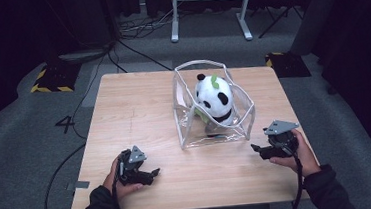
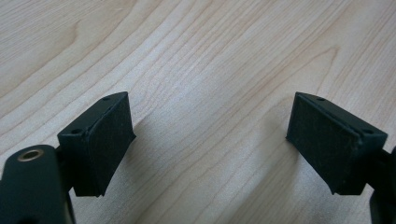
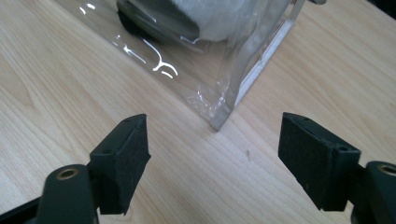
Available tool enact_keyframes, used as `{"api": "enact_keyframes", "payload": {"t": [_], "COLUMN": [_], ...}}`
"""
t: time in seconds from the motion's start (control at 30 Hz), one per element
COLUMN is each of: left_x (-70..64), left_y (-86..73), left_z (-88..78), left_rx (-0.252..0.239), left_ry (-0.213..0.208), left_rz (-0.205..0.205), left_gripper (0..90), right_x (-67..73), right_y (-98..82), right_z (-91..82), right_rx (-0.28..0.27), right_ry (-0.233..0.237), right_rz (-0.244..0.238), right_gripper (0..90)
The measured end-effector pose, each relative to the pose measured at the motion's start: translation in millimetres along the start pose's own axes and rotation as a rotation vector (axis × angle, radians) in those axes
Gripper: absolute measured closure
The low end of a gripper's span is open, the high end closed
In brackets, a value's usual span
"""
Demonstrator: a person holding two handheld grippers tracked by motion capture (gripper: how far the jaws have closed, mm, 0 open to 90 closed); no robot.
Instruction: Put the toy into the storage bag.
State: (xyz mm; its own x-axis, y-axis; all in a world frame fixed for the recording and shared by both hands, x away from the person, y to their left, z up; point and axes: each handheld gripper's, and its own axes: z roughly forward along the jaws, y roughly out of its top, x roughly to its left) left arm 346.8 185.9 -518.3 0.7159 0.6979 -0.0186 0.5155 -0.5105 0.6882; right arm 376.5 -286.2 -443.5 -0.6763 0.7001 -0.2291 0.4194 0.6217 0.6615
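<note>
A black-and-white panda plush (image 1: 215, 100) with a green leaf sits inside a clear plastic bag (image 1: 243, 114) standing open on the wooden table (image 1: 134, 113). My left gripper (image 1: 155, 173) rests low over the table near the front left, jaws apart over bare wood (image 2: 210, 140). My right gripper (image 1: 253, 149) sits at the front right, pointing at the bag's near right corner (image 3: 223, 116); its jaws stand open with nothing between them. Through the clear wall, the panda (image 3: 210, 23) looks blurred.
The table's front edge (image 1: 191, 207) lies just behind both hands. A white desk frame (image 1: 206, 12) and cables (image 1: 137, 28) stand on the grey floor beyond the table. Bare wood spreads left of the bag.
</note>
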Motion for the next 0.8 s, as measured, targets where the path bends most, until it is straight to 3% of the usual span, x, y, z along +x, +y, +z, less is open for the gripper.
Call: {"api": "enact_keyframes", "payload": {"t": [0.57,0.8], "left_x": [0.1,0.0], "left_y": [0.0,0.0], "left_z": [-0.1,0.0], "left_rx": [0.002,0.0], "left_ry": [0.001,0.0], "left_rz": [0.001,-0.001], "left_gripper": [14.7,14.7], "right_x": [-0.5,-1.3], "right_y": [-30.9,-44.9], "right_z": [8.6,8.3], "right_rx": [0.028,0.012], "right_ry": [0.028,0.027], "right_rz": [0.027,0.047], "right_gripper": [23.9,23.7]}}
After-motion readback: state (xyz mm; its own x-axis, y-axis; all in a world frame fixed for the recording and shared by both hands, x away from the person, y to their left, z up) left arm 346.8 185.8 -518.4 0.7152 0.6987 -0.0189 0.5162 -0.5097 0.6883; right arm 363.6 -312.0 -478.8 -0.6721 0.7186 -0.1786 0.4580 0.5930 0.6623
